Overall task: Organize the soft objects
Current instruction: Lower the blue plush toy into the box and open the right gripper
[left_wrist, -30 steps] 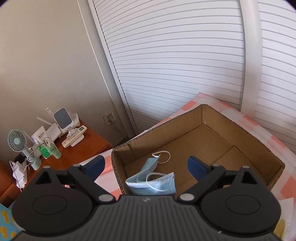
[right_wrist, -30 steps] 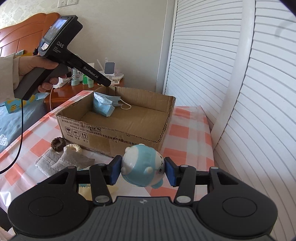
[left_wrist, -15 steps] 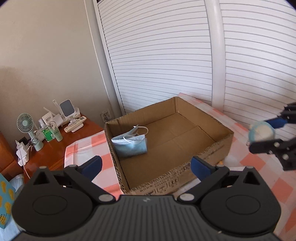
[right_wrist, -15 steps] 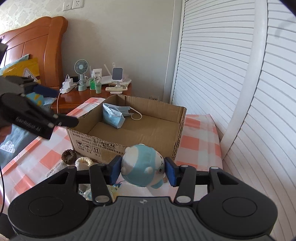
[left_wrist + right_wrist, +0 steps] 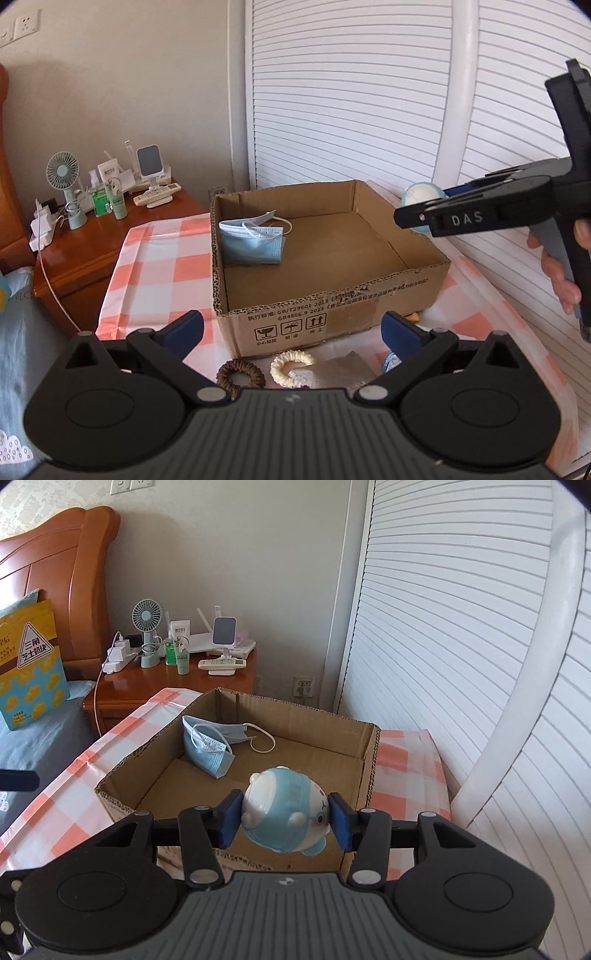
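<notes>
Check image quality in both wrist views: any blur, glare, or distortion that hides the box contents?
Left wrist view: sharp; fisheye bends the shutter slats, corners vignette dark; the face mask in the cardboard box is evenly lit. Right wrist view: also sharp, same curved slats; the plush toy in the right tool reads clearly against the box floor; no glare.

Blue-white plush toy [image 5: 283, 808], brown box [image 5: 364, 746]

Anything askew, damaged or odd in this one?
Nothing stands out. The face mask lies crumpled against the cardboard box wall, the right claw grips the blue plush toy above the box, and hair ties wait outside.
</notes>
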Action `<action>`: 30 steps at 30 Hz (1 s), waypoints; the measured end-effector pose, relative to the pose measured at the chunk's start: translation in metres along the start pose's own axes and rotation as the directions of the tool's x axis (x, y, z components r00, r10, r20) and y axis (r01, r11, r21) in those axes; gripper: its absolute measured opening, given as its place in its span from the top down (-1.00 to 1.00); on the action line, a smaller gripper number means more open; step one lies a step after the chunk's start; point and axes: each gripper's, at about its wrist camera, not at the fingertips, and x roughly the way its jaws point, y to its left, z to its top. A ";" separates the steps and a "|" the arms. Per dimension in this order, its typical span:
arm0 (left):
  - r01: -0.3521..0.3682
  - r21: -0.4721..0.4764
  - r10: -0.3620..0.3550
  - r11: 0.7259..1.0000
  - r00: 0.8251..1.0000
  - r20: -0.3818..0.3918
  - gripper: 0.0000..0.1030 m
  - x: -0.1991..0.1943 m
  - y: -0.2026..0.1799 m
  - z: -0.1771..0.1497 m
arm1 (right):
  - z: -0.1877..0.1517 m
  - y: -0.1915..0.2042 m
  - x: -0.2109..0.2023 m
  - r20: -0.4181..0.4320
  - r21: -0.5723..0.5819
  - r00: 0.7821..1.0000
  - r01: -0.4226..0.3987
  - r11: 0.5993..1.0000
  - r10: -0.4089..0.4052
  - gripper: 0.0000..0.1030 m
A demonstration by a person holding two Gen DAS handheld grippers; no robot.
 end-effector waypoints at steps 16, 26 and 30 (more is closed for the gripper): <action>-0.077 -0.042 0.075 0.996 0.996 -0.039 -0.98 0.012 0.019 -0.004 | 0.052 -0.019 0.094 -0.041 0.090 0.998 0.054 0.994 -0.050 -0.96; -0.087 -0.045 0.086 0.995 0.996 -0.029 -0.98 0.000 0.023 -0.006 | 0.033 -0.011 0.045 -0.034 0.097 0.996 0.090 0.991 -0.087 -1.00; -0.095 -0.040 0.094 0.995 0.995 -0.023 -0.99 -0.006 0.022 -0.009 | 0.016 -0.005 0.022 -0.023 0.096 0.995 0.097 0.991 -0.095 -1.00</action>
